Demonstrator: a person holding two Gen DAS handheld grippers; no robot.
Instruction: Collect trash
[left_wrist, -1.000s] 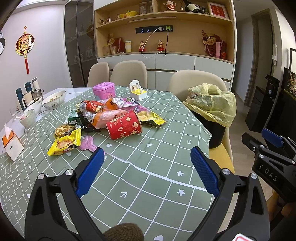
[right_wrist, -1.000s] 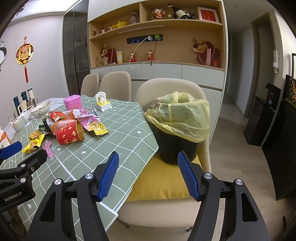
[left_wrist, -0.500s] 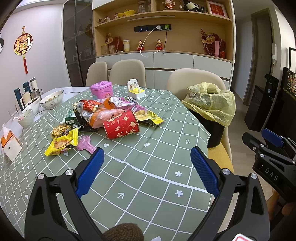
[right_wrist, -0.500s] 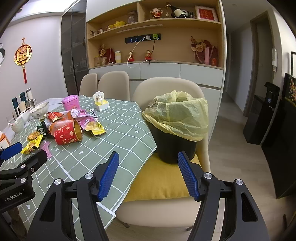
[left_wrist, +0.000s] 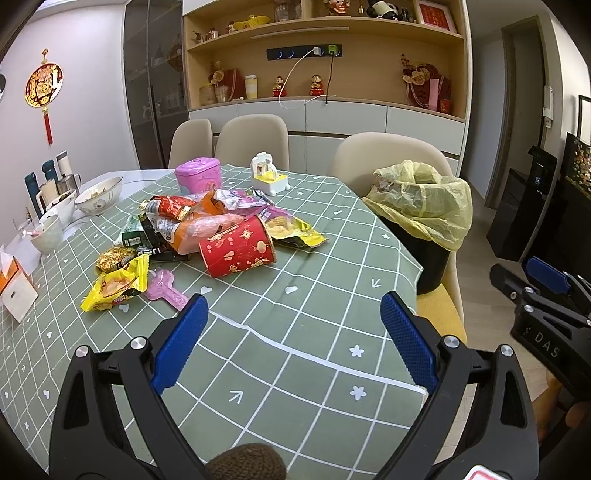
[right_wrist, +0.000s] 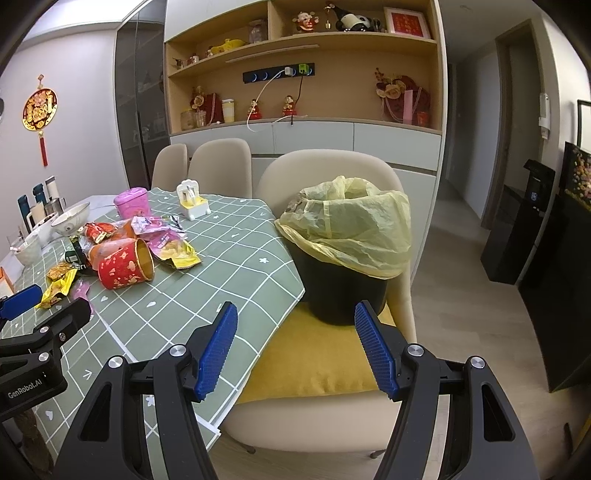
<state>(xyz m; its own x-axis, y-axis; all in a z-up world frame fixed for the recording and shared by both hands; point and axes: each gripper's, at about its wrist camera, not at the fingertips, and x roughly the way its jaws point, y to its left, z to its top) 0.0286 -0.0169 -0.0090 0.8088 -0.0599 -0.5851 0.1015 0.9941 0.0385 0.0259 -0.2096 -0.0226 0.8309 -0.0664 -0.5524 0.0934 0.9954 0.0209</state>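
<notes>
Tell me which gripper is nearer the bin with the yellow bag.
Right. The right gripper, open, points at the bin on the chair, just beyond its fingertips. The left gripper, open, hovers over the table, with the bin off to its right.

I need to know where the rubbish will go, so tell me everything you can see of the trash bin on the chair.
The trash bin is a round black tub, plastic by its look, lined with a thin pale yellow bag whose crumpled rim folds out over the top and hangs down the sides. It stands upright and open on a mustard yellow cushion on a beige chair, close beside the edge of the green checked tablecloth. Its contents cannot be seen. Neither hand-held gripper touches it.
</notes>
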